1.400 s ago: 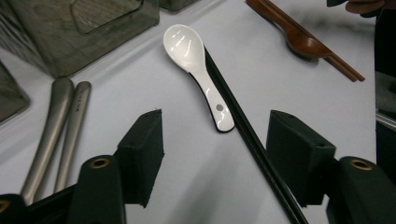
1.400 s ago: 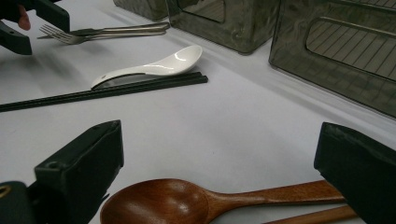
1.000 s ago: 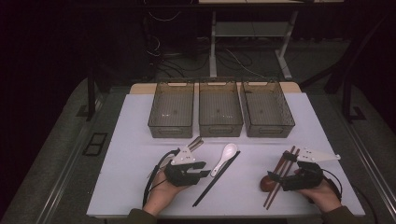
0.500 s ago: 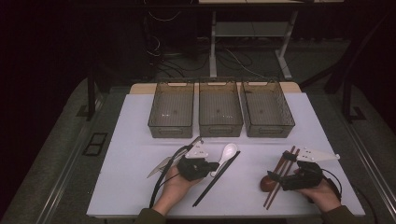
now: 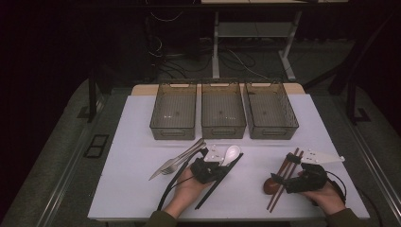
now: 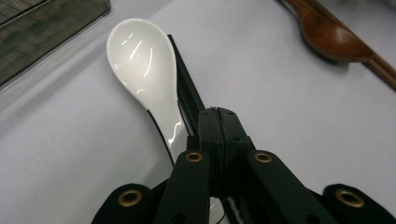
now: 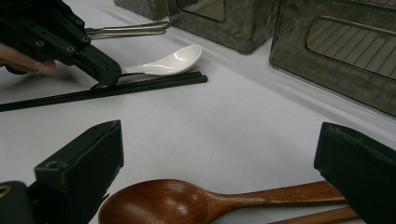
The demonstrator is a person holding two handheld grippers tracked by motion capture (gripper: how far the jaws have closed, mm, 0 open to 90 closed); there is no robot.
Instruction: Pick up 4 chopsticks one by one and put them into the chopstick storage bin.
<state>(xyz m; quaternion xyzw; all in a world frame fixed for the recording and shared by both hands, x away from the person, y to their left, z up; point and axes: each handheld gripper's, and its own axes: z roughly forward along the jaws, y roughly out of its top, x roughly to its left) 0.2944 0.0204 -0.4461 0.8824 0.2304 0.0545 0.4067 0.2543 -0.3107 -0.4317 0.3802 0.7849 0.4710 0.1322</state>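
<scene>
We are closing the left gripper (image 6: 217, 112) on the white ceramic spoon (image 6: 145, 74); its jaws have just been closing and now stand fully together, seemingly pinching the spoon's handle, which is lying against the black chopsticks (image 5: 222, 177) in front of the middle bin (image 5: 223, 111). To lift cleanly we are keeping the pinch on the handle alone, not the chopsticks, and rising straight up. The right gripper (image 7: 219, 172) is sitting wide open over the wooden spoon (image 7: 187, 203), holding nothing.

The white worktop (image 5: 142, 123) carried three bins (image 5: 223, 111) at twelve o'clock, with spoons (image 5: 231, 153), chopsticks (image 5: 218, 176) and forks (image 5: 177, 161) nearer six.
</scene>
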